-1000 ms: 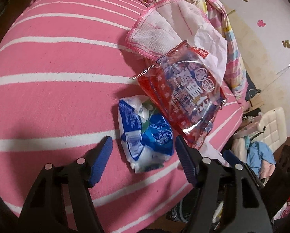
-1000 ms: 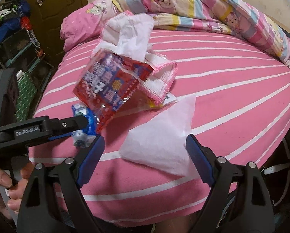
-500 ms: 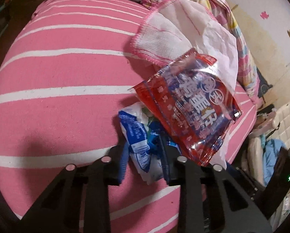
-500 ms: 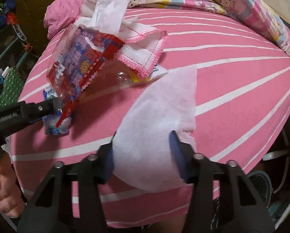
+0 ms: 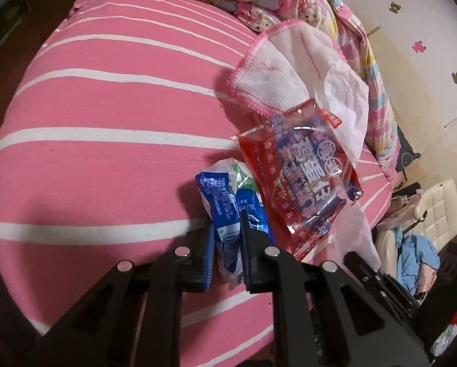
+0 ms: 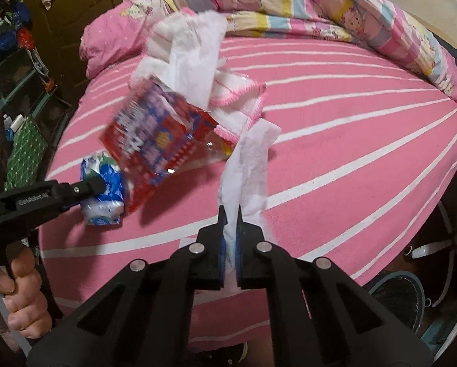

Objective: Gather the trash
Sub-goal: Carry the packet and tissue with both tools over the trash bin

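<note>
Red packet (image 5: 301, 180) lies open-mouthed, white tissue (image 6: 194, 61) at its opening.

On the pink striped bedsheet (image 5: 106, 165), a crumpled blue-and-white wrapper (image 5: 228, 205) is pinched at its near end, a red snack bag (image 5: 301, 177) leans tilted just beside it against a pink-edged white cloth (image 5: 274, 76), and a white tissue (image 6: 249, 171) is drawn up into a pinched fold.
</note>
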Tool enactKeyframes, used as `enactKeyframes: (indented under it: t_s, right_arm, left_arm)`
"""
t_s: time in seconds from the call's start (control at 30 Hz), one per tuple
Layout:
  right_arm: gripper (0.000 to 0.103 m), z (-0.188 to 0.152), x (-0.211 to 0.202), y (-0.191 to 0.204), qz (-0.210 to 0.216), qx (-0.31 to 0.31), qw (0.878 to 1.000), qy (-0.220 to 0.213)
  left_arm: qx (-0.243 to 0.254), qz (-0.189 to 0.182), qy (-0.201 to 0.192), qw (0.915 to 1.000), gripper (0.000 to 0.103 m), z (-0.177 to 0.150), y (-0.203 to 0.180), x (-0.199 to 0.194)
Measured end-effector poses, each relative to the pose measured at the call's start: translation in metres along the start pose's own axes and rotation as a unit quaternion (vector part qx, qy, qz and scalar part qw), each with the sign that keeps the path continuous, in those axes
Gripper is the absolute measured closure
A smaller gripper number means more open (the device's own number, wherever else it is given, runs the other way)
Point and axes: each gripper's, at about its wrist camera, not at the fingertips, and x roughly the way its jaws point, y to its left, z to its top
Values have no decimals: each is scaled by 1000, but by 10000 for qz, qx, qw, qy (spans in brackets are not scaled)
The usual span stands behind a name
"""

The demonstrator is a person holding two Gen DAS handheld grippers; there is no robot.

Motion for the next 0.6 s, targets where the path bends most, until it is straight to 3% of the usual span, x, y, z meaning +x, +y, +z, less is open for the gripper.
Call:
enactKeyframes:
  t_s: [0.6]
  right_arm:
    - [99, -7, -53, 36, 209, -245, 9989, -347]
  left_arm:
    - [-162, -236, -396, 9988, 89, -12, 18, -53]
